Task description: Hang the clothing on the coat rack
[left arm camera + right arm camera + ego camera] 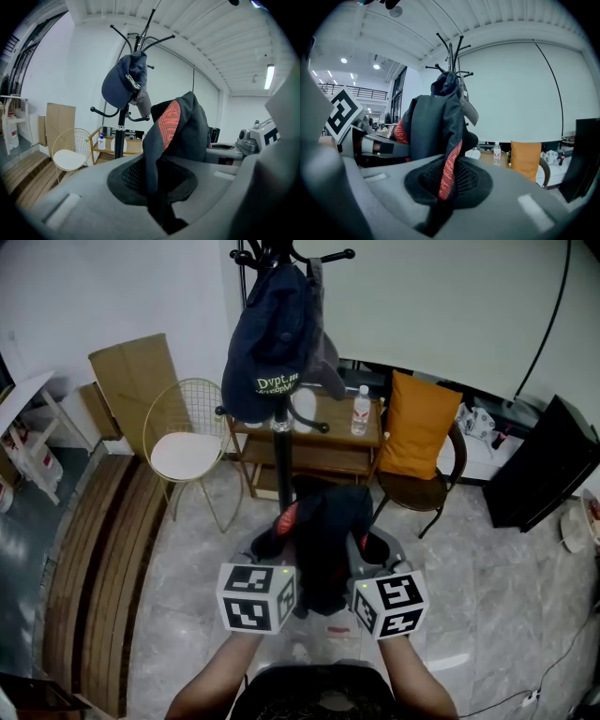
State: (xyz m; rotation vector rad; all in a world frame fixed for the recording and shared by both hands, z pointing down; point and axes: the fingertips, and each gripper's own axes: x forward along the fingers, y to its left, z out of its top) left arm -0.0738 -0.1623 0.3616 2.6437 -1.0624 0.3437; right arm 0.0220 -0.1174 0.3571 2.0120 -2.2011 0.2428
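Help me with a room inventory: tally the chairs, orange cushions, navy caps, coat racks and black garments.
Chairs: 2 (wire chair, dark chair)
Orange cushion: 1
Navy cap: 1
Coat rack: 1
Black garment: 1
Total: 6

Far side, left to right: wire chair (178, 451) with white seat, cardboard sheet (131, 381) against the wall behind it, wooden table (314, 457) carrying a water bottle (361, 411), orange cushion (417, 426) upright on a dark chair (439, 491), black panel (544, 465); slatted bench (94, 559) near left.
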